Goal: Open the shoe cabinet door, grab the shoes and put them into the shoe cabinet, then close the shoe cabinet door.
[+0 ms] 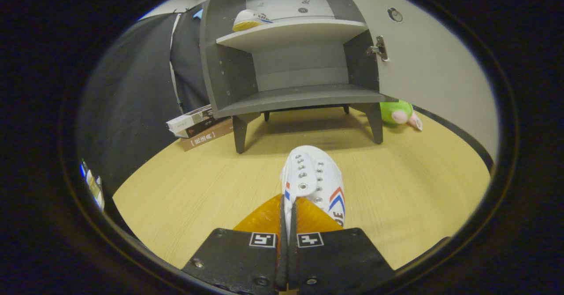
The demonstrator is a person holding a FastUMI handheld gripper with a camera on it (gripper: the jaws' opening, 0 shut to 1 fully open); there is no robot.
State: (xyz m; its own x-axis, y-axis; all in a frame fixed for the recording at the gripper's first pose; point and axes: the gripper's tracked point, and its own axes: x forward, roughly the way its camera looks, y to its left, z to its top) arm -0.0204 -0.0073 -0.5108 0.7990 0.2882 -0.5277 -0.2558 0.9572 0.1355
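My gripper is shut on a white sneaker with red and blue stripes, both fingers pinching its side wall; the toe points ahead toward the cabinet. The shoe hangs above the wooden table. Beyond it stands the grey shoe cabinet on short legs, with its door swung open to the right. A second white sneaker with a yellow sole lies on the upper shelf at the left. The lower shelf is bare.
A stack of books lies left of the cabinet's front leg. A green plush toy sits under the open door, right of the cabinet. The black booth wall runs along the left.
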